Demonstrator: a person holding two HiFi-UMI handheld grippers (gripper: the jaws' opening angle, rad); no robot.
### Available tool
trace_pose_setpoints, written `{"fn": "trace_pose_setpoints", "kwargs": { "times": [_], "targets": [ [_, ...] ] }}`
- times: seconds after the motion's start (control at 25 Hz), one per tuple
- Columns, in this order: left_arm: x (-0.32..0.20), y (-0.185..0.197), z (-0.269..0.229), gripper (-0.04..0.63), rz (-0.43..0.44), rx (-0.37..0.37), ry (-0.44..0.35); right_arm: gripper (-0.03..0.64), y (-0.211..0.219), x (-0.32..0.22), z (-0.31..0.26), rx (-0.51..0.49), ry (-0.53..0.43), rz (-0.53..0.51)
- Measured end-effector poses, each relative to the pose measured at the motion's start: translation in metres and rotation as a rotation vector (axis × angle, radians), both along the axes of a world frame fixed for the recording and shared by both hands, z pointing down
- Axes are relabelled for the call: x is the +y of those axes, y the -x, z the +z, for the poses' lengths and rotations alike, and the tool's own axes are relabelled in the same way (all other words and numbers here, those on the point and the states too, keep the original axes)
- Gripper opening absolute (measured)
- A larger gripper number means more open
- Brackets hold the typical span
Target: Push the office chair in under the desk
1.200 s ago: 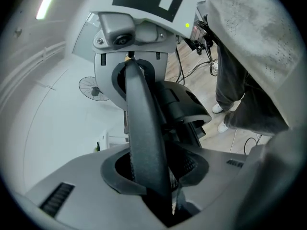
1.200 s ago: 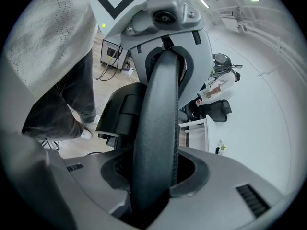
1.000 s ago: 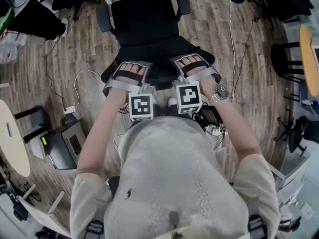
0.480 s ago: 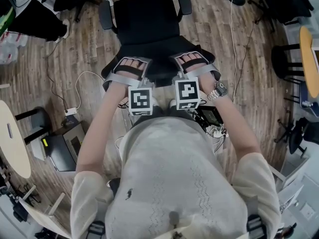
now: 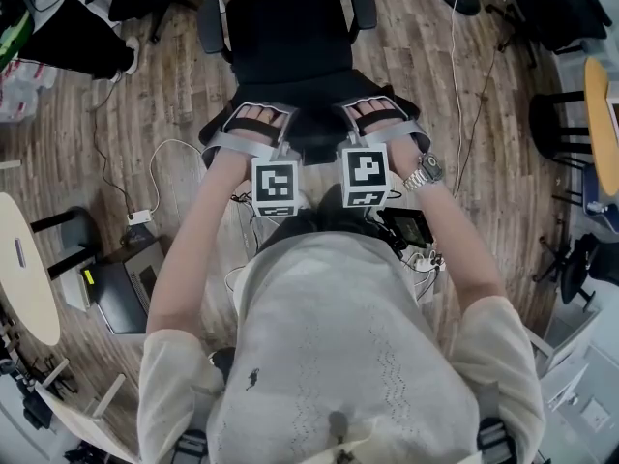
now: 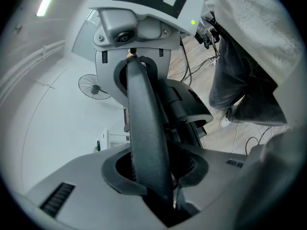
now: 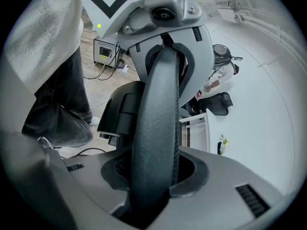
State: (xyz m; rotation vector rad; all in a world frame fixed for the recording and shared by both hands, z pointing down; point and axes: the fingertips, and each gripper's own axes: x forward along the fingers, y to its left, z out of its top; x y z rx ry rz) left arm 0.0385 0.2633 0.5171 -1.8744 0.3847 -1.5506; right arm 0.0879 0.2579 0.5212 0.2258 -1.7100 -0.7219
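**A:** What's around the chair?

**B:** Wood floor [image 5: 155, 85]. A white cable [image 5: 160, 148] loops on it just left of the chair base, and a second cable [image 5: 451, 56] runs down the right side. A grey box [image 5: 131, 280] sits at lower left by a pale round worktop [image 5: 24, 278]. Dark chairs [image 5: 68, 27] stand at upper left and another [image 5: 566, 3] at upper right, all well apart from ours.

**A:** Where's the office chair [image 5: 288, 37] relative to the grippers?

**B:** Directly ahead of the person, seat facing away. Its backrest [image 5: 314, 141] top edge is nearest them. The left gripper [image 6: 152, 169] is clamped on that edge, with the padded rim running straight between its jaws. The right gripper [image 7: 156, 171] grips it the same way, just beside the left.
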Motion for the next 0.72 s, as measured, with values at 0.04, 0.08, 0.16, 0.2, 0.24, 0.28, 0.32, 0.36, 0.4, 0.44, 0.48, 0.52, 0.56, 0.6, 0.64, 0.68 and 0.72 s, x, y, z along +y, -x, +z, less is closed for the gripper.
{"fn": "trace_pose_setpoints", "kwargs": {
  "times": [0.04, 0.08, 0.16, 0.2, 0.24, 0.28, 0.32, 0.36, 0.4, 0.44, 0.48, 0.52, 0.56, 0.6, 0.64, 0.68, 0.72],
  "targets": [
    [-0.001, 0.001, 0.0, 0.152, 0.001, 0.0, -0.003, 0.15, 0.001, -0.001, 0.0, -0.001, 0.0, 0.002],
    [-0.003, 0.002, -0.001, 0.152, 0.002, 0.0, -0.006, 0.15, 0.002, -0.003, 0.0, -0.003, -0.001, 0.004],
    [-0.007, 0.003, -0.002, 0.152, 0.005, -0.001, -0.009, 0.15, 0.004, -0.007, -0.001, -0.003, -0.001, 0.009],
    [-0.01, 0.004, -0.001, 0.152, 0.006, -0.002, -0.011, 0.15, 0.004, -0.009, -0.001, -0.002, 0.0, 0.01],
    [-0.012, 0.006, -0.001, 0.152, 0.008, -0.003, -0.014, 0.152, 0.006, -0.011, -0.001, -0.001, 0.001, 0.011],
    [-0.014, 0.007, -0.002, 0.152, 0.01, -0.003, -0.018, 0.152, 0.007, -0.013, -0.001, 0.0, 0.001, 0.012],
    [-0.016, 0.008, -0.002, 0.15, 0.012, -0.002, -0.02, 0.152, 0.008, -0.015, -0.001, 0.0, 0.002, 0.012],
    [-0.018, 0.009, -0.002, 0.15, 0.015, -0.001, -0.021, 0.152, 0.009, -0.017, -0.001, 0.001, 0.002, 0.013],
    [-0.02, 0.01, -0.002, 0.15, 0.017, 0.001, -0.022, 0.152, 0.01, -0.019, -0.002, 0.001, 0.002, 0.015],
    [-0.023, 0.012, -0.002, 0.15, 0.018, 0.002, -0.023, 0.152, 0.013, -0.022, -0.001, 0.0, 0.003, 0.018],
    [-0.026, 0.015, -0.002, 0.15, 0.019, 0.003, -0.023, 0.152, 0.015, -0.024, -0.001, 0.0, 0.004, 0.02],
    [-0.029, 0.017, -0.002, 0.15, 0.02, 0.004, -0.022, 0.152, 0.018, -0.027, -0.001, -0.001, 0.005, 0.023],
    [-0.032, 0.019, -0.003, 0.15, 0.022, 0.004, -0.02, 0.152, 0.02, -0.031, -0.001, 0.0, 0.007, 0.025],
    [-0.036, 0.021, -0.003, 0.15, 0.024, 0.004, -0.017, 0.153, 0.021, -0.034, -0.001, 0.0, 0.009, 0.027],
    [-0.039, 0.023, -0.003, 0.15, 0.027, 0.004, -0.016, 0.153, 0.023, -0.037, -0.002, 0.001, 0.009, 0.029],
    [-0.042, 0.024, -0.003, 0.15, 0.029, 0.005, -0.017, 0.153, 0.024, -0.04, -0.002, 0.002, 0.009, 0.031],
    [-0.045, 0.026, -0.003, 0.15, 0.031, 0.006, -0.018, 0.153, 0.026, -0.043, -0.002, 0.003, 0.009, 0.033]
  ]
}}
